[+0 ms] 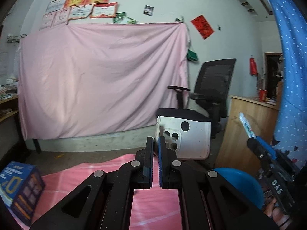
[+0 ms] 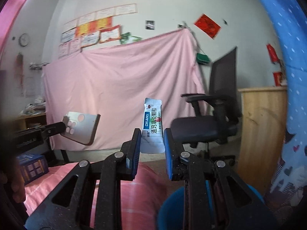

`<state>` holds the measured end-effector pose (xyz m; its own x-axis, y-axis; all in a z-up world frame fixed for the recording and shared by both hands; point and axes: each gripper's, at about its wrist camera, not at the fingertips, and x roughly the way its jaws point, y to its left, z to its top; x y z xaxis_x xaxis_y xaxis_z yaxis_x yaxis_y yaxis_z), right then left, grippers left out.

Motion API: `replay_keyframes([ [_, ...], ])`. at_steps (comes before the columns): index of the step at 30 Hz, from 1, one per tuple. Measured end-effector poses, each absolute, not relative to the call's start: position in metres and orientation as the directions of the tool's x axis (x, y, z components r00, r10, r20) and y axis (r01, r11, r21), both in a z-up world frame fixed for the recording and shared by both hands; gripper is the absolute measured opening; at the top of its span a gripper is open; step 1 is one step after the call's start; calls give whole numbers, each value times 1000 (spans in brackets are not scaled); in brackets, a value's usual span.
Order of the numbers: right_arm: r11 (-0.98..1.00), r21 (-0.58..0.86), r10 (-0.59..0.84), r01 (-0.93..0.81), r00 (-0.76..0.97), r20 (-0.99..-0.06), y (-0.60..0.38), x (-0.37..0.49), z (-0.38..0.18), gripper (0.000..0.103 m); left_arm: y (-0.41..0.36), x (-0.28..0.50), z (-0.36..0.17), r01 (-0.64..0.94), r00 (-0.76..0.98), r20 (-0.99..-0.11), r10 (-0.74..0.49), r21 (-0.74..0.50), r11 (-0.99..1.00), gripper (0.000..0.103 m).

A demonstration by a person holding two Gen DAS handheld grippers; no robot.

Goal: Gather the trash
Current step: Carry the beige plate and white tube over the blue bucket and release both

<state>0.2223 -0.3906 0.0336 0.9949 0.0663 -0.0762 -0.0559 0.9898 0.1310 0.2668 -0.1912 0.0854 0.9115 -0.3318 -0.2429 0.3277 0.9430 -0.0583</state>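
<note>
My left gripper (image 1: 155, 143) is shut on the edge of a white phone case (image 1: 190, 140) with round camera holes, and holds it up in the air. In the right wrist view the same case (image 2: 84, 128) sticks out from the left gripper (image 2: 64, 127) at the left. My right gripper (image 2: 152, 136) is shut on a white sachet (image 2: 152, 122) with a blue label, which stands upright between the blue pads. In the left wrist view that sachet (image 1: 246, 124) pokes up from the right gripper (image 1: 253, 139) at the far right. A round blue bin (image 1: 239, 184) sits below the right gripper.
A pink cloth (image 1: 149, 201) covers the surface below both grippers, with a blue printed box (image 1: 19, 187) at its left. A black office chair (image 1: 211, 88) and a wooden cabinet (image 1: 247, 130) stand behind. A pink sheet (image 1: 99, 76) hangs on the wall, and a blue dotted fabric (image 1: 291, 57) runs along the right edge.
</note>
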Motion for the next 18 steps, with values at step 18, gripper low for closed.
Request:
replay_keyframes([
  [18, 937, 290, -82, 193, 931, -357, -496, 230, -13, 51, -321, 296, 40, 487, 759, -438, -481, -107, 867, 3],
])
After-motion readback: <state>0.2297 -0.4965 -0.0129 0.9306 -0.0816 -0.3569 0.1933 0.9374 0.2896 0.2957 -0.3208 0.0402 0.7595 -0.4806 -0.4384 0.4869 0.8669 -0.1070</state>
